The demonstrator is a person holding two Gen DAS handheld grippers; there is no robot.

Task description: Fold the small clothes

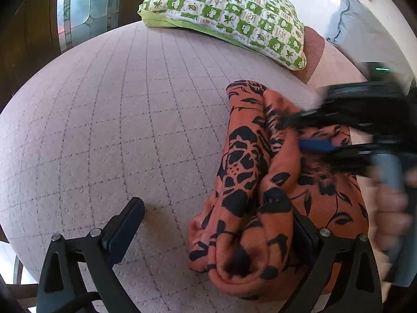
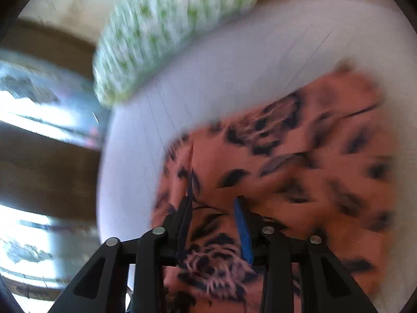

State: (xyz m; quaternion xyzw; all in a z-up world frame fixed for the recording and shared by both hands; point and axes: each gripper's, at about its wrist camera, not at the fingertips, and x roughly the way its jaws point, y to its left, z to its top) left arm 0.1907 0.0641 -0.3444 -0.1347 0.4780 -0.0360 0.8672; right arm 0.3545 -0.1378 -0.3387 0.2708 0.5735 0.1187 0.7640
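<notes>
An orange garment with a black flower print (image 1: 260, 182) lies bunched in long folds on the pale quilted bed cover (image 1: 104, 130). My left gripper (image 1: 216, 206) stands wide open over the garment's near end. Its left finger rests over bare cover, and its right finger (image 1: 305, 234) is against the cloth, partly covered by a fold. My right gripper (image 1: 299, 130), held by a person's hand (image 1: 391, 208), reaches in from the right over the garment's middle. In the blurred right wrist view the right gripper (image 2: 213, 198) shows a gap between its pads, with the garment (image 2: 299, 169) showing through it.
A green and white patterned pillow (image 1: 226, 18) (image 2: 169, 34) lies at the far edge of the bed, with a reddish cushion (image 1: 314, 49) beside it. A dark wooden door with a glass panel (image 1: 86, 7) stands beyond the bed's left edge. Bare cover spreads left of the garment.
</notes>
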